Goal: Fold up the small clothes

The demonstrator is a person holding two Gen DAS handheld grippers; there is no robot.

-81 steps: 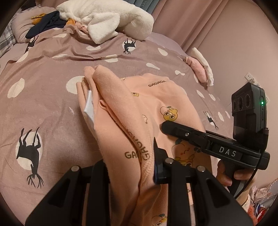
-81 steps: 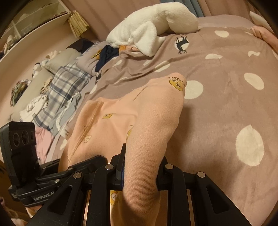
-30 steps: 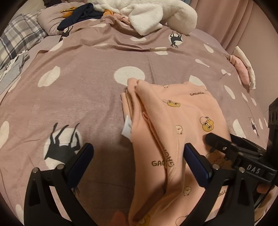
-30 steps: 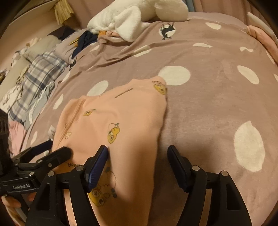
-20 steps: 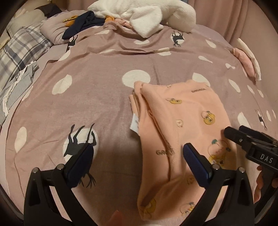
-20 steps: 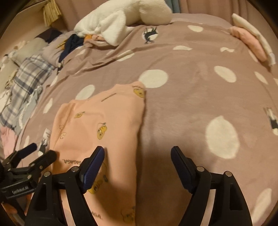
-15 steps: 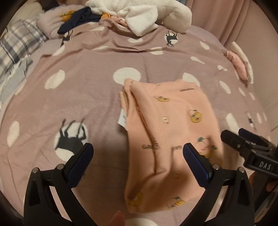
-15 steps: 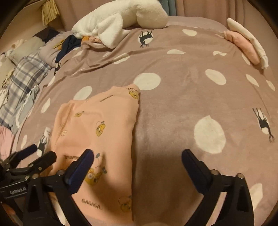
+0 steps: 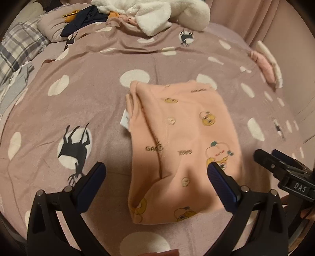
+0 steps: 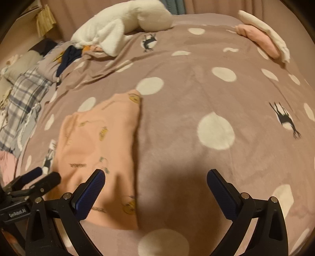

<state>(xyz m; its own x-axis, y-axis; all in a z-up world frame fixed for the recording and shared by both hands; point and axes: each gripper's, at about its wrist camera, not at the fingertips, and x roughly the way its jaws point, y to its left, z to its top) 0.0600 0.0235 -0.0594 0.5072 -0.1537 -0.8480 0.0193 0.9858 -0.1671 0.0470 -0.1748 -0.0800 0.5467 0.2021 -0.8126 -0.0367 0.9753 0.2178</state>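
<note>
Left gripper [image 9: 155, 174], jaws spread wide and empty, hung above the near half of the folded peach garment [image 9: 183, 149]; right gripper [image 10: 155, 180], jaws likewise at full spread after just having been opening, held nothing and hung over bare bedspread [image 10: 196, 157] just right of the garment's right edge. The garment lay flat on the polka-dot bedspread as a tall rectangle, its long axis running away from both grippers toward the white fleece heap [image 9: 157, 13] at the far end of the bed; a white care label [image 9: 125, 120] protruded from the garment's left edge. Relative to the garment, the left gripper stood directly over it, one pad above the cloth and the other over bedspread to its left, whereas the right gripper stood off to its right side. Judged from this layout, the left gripper was the nearer to the near hem, and a further fold would probably carry that hem away along the long axis.
</note>
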